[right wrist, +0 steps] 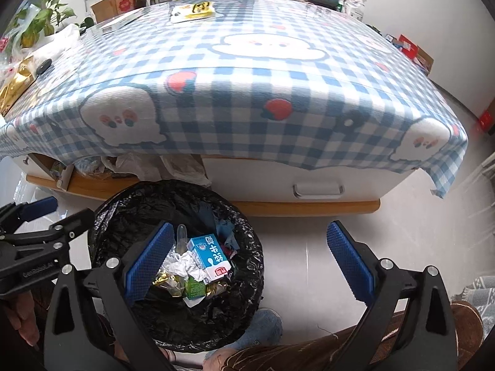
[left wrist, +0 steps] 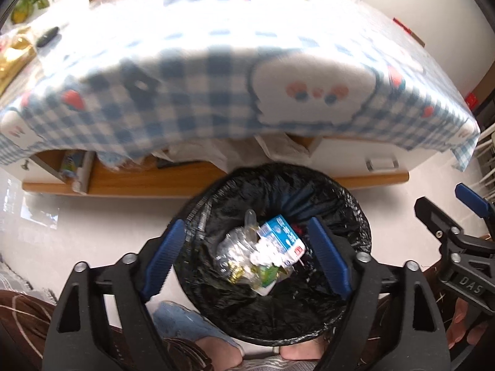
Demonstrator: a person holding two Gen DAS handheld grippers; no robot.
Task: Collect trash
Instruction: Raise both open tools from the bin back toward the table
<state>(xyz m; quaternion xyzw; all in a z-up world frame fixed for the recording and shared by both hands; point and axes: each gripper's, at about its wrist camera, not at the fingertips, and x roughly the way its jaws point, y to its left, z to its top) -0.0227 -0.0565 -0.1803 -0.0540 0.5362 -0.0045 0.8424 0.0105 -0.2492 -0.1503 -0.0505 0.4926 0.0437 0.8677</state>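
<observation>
Both your left hand-held gripper (left wrist: 244, 262) and right hand-held gripper (right wrist: 250, 262) hang wide open and empty over the black-lined trash bin (left wrist: 355, 216), blue milk carton (right wrist: 210, 255) lying inside, lower middle of frame.

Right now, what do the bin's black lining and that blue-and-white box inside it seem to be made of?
The bin liner looks like thin black plastic film: glossy, crinkled, with sharp highlights along its folds. The blue-and-white box seems to be coated paperboard, likely a drink carton: crisp folded edges, flat printed faces, slight sheen.
</observation>
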